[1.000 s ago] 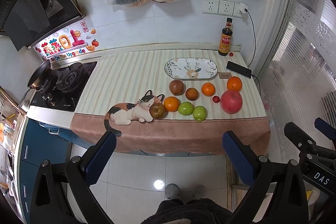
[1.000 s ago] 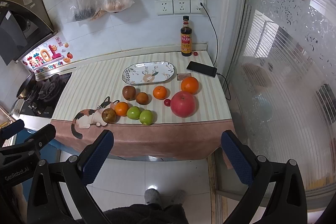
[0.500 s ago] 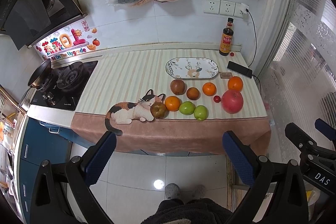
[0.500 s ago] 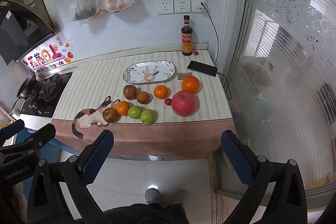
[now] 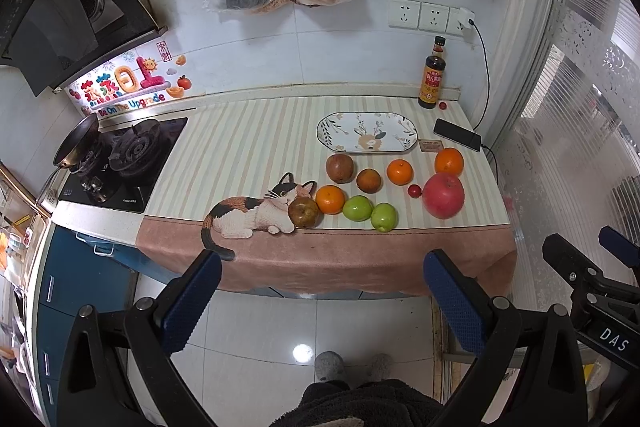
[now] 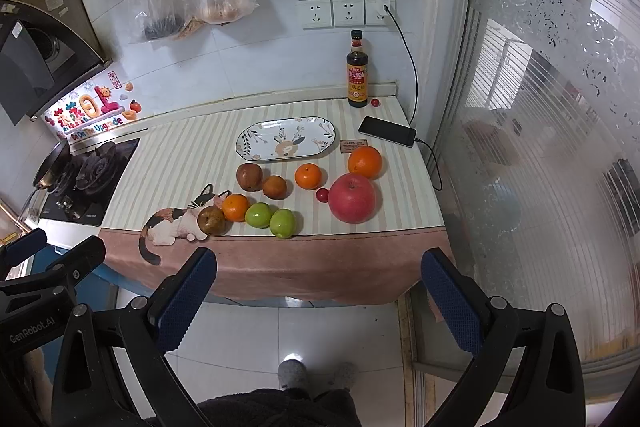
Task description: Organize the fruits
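Fruits spread across the striped cloth (image 5: 240, 147) on the counter, none of them on the oval plate (image 5: 367, 131) with its deer print, which sits bare toward the wall. Nearest the plate, a row: a brown pear (image 5: 339, 168), a smaller brown fruit (image 5: 368, 180), a small orange (image 5: 399, 172) and a bigger orange (image 5: 449, 161) off to the right. Closer to the counter edge, another brown pear (image 5: 303, 212) resting against the printed cat's face (image 5: 286, 193), then an orange (image 5: 330, 199) touching it, then two green apples (image 5: 357, 207) (image 5: 384, 217) side by side. A big red apple (image 5: 443, 195) sits at the right with a tiny red cherry tomato (image 5: 414, 191) just beside it (a second tiny red one lies by the dark sauce bottle (image 5: 433, 77) at the wall).

Left gripper (image 5: 320, 303) hangs out over the floor in front of the counter, blue-padded fingers (image 5: 188, 301) spread wide, nothing between them. Right gripper (image 6: 318, 301) the same story: fingers (image 6: 182, 299) splayed wide and empty, well short of the cloth's pink border. A phone (image 6: 387, 131) lies on its charging cable at the right rear corner, and the gas hob (image 5: 120, 163) with a pan sits to the left.
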